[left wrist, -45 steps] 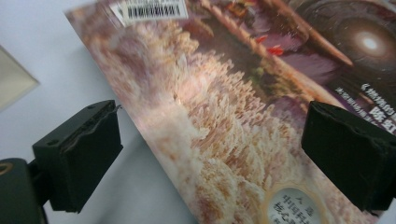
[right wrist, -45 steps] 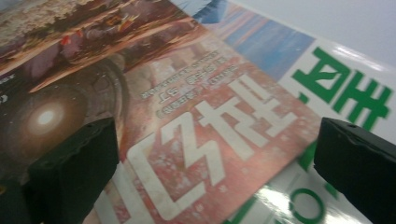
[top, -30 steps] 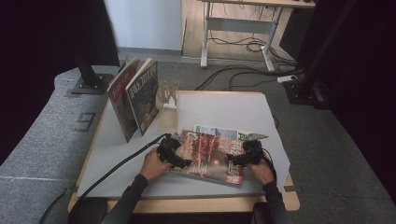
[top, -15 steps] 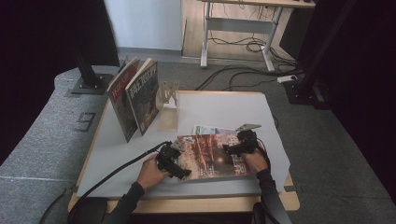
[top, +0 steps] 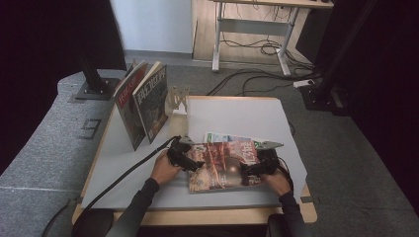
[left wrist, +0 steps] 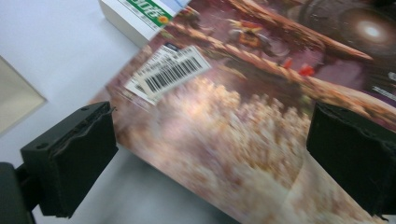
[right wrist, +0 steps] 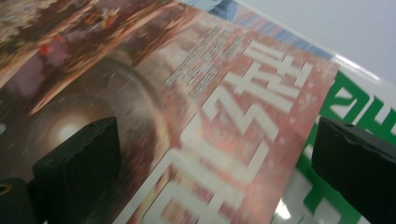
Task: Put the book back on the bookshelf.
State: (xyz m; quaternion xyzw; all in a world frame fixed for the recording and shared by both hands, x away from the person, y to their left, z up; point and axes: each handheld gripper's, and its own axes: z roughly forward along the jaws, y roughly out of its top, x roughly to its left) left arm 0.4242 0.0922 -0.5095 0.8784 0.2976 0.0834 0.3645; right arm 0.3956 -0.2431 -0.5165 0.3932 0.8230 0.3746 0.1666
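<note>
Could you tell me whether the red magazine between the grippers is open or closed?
Closed: the red magazine lies flat, with its title and barcode cover showing and no inner pages spread.

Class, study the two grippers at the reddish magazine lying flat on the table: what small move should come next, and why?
Probably close the left gripper on the near edge of the reddish glossy magazine. Its jaws stand wide open with that edge between them, so nothing is gripped yet. The right gripper is likewise open over the cover's far side, where the green-and-white magazine lies beneath. A firm hold seems needed before lifting.
</note>
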